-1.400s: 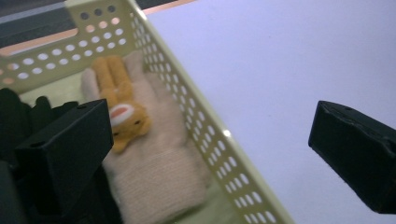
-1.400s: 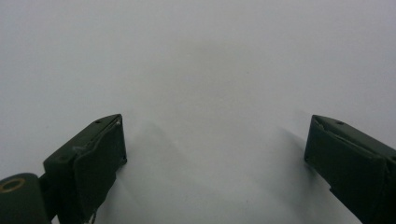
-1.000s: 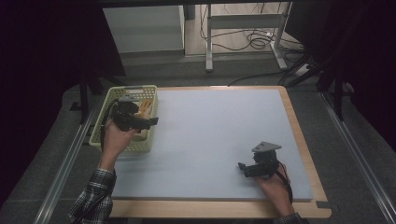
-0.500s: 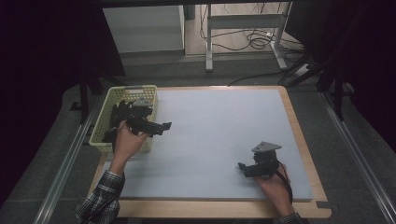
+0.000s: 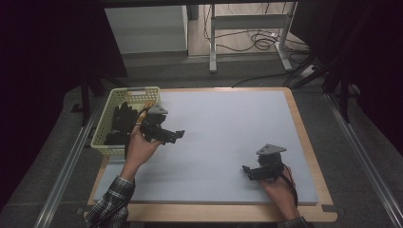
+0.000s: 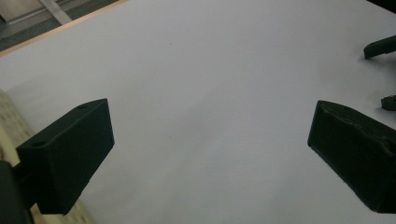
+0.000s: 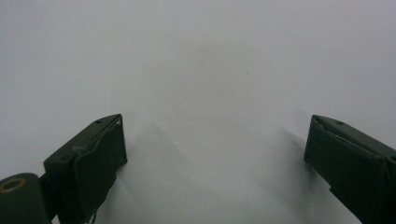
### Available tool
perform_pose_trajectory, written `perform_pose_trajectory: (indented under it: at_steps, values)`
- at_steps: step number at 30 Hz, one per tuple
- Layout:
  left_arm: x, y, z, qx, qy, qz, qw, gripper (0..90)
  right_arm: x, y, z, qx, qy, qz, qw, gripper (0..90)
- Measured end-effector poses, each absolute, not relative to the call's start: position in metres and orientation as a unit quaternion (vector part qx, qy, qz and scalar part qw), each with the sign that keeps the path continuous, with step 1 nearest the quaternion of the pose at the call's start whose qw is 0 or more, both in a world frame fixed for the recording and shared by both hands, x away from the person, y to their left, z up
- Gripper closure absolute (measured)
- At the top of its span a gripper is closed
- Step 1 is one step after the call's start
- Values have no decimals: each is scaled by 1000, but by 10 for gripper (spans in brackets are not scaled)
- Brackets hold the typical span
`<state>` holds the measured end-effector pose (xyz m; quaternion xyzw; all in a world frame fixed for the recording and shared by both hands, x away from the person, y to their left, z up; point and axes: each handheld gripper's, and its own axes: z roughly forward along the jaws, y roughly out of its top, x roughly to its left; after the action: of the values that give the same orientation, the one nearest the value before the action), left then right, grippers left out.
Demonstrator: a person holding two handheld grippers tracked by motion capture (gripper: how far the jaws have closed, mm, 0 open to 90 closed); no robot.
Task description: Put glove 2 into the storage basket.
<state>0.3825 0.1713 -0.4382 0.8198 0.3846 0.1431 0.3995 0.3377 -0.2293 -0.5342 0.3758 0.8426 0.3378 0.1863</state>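
Grey matte sheet covers the bench (image 5: 223, 142), smooth and bare. Near right, the right tool (image 5: 248, 170) rests wide open, empty. Farther left, the left tool (image 5: 177, 135) gapes empty just beside the yellow lattice basket (image 5: 102, 128); its dark contents (image 5: 119, 124) look light, probably soft; pinch an upper edge.

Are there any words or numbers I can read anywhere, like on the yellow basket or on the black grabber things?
None: no word, number, label or sign can be read.
Basket: plain yellow lattice, no label to see.
Left gripper and right gripper: plain black, with unmarked grey plates on top.
Mat: bare pale surface, nothing printed.
Dark things in the basket: too small and dim to show any writing.
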Motion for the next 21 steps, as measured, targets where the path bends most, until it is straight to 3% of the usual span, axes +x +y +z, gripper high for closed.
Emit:
perform_pose_trajectory:
  at_steps: [21]
  values:
    - [357, 132, -457, 833, 340, 121, 419, 6, 338, -229, -534, 376, 843, 338, 186, 53]
